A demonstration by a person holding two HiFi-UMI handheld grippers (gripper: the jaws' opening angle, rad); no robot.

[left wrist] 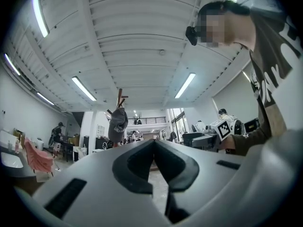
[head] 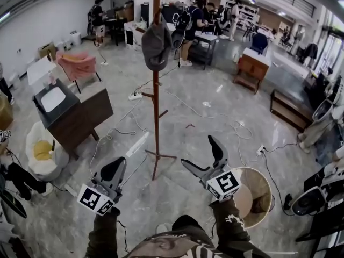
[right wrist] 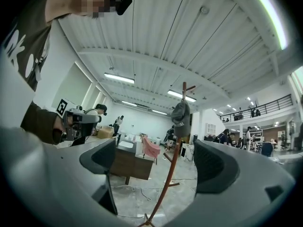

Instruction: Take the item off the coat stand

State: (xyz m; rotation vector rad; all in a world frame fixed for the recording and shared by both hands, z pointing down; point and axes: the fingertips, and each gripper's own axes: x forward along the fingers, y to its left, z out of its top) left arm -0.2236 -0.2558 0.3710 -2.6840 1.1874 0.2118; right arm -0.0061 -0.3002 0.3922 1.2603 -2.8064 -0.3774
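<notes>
The coat stand (head: 156, 106) is a thin brown pole on a splayed foot, straight ahead on the marble floor. A grey cap (head: 156, 44) hangs from a peg near its top. My left gripper (head: 115, 170) is low and left of the foot, its jaws shut and empty. My right gripper (head: 201, 155) is open, right of the foot, holding nothing. Both are well short of the cap. The left gripper view has the cap (left wrist: 117, 124) far off, above the shut left gripper (left wrist: 154, 143). The right gripper view frames the pole (right wrist: 173, 169) and cap (right wrist: 180, 117) between the open right gripper (right wrist: 156, 162) jaws.
A dark wooden desk (head: 80, 117) and a pink chair (head: 75, 63) stand to the left. Cables (head: 123, 132) and a power strip trail across the floor around the stand. A round woven stool (head: 252, 190) sits at my right. Tables and people fill the back of the hall.
</notes>
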